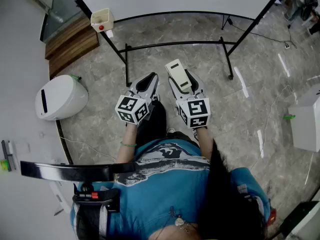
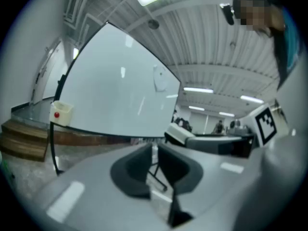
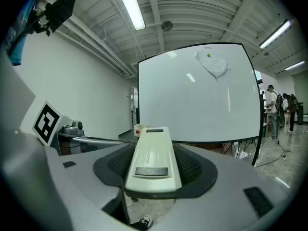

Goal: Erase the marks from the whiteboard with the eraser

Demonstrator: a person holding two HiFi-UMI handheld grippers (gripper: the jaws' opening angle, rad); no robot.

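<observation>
Bright, even light from ceiling strip lamps [image 3: 130, 6]; glare streaks on whiteboard [image 3: 202, 95]; gripper views fisheye-warped, dark corners; left gripper view blurred.

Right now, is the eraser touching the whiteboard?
Apart. The right gripper view shows the eraser clamped in the right gripper, the whiteboard well beyond it; the head view shows floor between them.

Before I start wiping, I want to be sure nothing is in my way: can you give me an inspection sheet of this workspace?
Surface: whiteboard on its stand, faint smudge and green dot near the top.
Job's things: eraser in the right gripper.
Clutter: small box on the board's frame; white bin on the floor.
Grippers: right gripper shut on the eraser; left gripper shut, empty.
Cables: dark cable on the floor near the stand.
Surroundings: tape strips on the floor; people far off.
</observation>
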